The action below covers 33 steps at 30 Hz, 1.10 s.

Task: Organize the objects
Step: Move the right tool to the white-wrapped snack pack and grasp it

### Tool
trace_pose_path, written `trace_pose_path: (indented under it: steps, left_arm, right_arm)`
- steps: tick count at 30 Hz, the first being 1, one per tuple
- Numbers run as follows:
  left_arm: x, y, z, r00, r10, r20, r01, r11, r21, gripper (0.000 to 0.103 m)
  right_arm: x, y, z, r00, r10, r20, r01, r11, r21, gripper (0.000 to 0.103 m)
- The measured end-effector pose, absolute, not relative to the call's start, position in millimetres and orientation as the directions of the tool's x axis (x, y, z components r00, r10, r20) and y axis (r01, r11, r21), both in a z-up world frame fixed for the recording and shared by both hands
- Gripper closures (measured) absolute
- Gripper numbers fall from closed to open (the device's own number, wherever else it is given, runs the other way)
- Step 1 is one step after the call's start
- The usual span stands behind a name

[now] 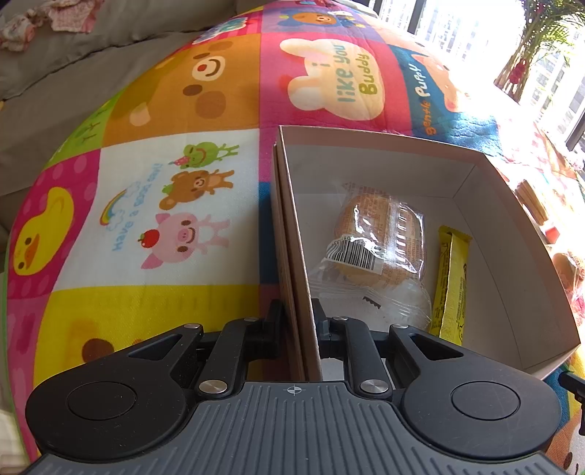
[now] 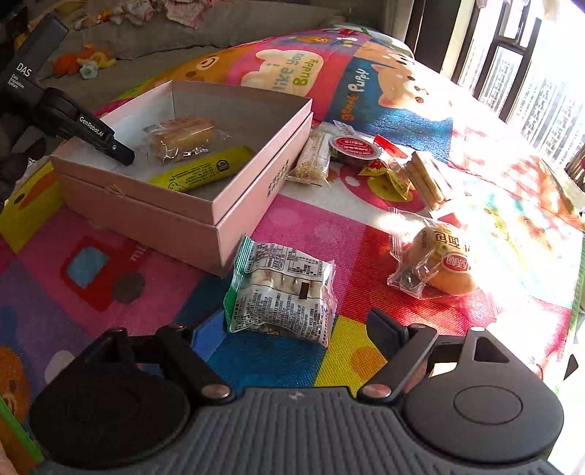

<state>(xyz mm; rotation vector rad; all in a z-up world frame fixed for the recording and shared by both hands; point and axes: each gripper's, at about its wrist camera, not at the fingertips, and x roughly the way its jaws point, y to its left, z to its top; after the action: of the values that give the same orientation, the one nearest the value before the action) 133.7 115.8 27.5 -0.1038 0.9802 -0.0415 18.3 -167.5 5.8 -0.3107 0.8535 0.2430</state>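
A pink cardboard box (image 1: 512, 270) sits on a colourful cartoon mat; it also shows in the right wrist view (image 2: 164, 215). Inside lie a wrapped cake (image 1: 380, 241) and a yellow snack bar (image 1: 451, 285). My left gripper (image 1: 297, 316) is shut on the box's near wall, one finger inside and one outside. My right gripper (image 2: 292, 329) is open, just short of a green-and-white snack pack (image 2: 281, 292) that lies on the mat between its fingers. A wrapped bun (image 2: 438, 263) lies to the right.
Beyond the box lie a grain bar (image 2: 310, 160), a round red-lidded cup (image 2: 353, 148), small yellow packets (image 2: 395, 175) and a biscuit stack (image 2: 427, 179). A grey sofa (image 2: 219, 25) with toys is behind. Windows are at the right.
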Motion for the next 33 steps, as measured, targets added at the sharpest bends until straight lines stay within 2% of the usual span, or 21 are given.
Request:
trace_pose_path:
  steps: [5,7,13,15,20,26,33]
  left_arm:
    - [134,116,27,0.557,-0.082,-0.827,-0.012,0.994,-0.107,0.086]
    - [134,116,28,0.556,-0.083,-0.827,-0.012,0.994,-0.108,0.086]
    - [134,115,28,0.554,-0.083,-0.828,-0.014,0.994,-0.109,0.086]
    - [134,115,28,0.553,-0.081,-0.829,-0.013,0.994,-0.106,0.086]
    - [134,115,29,0.552,-0.081,-0.830,-0.015,0.994,-0.107,0.086]
    - [134,116,29,0.553,-0.084,-0.829,-0.012,0.994,-0.109,0.086]
    - [134,117,28,0.552,-0.082,-0.830,-0.011,0.994,-0.105,0.086]
  right_arm:
    - [17,-198,7,0.674,-0.074,-0.735,-0.208,0.936,-0.285,0.019]
    - [22,-215,12,0.656,-0.041,-0.754,-0.160,0.968,-0.192,0.019]
    - [41,-236,17,0.608,0.227,-0.761,-0.033,0.965,0.262,0.019]
    - [51,-236,12,0.600,0.252,-0.759,0.013,0.946,0.324,0.019]
    - [73,-206,-4,0.616,0.152,-0.773,0.038,0.974,0.222,0.019]
    - [80,-189,-6,0.627,0.114,-0.771,-0.011,0.991,0.137,0.021]
    - [59,-198,-1,0.612,0.144,-0.778,-0.106,0.989,0.100,0.047]
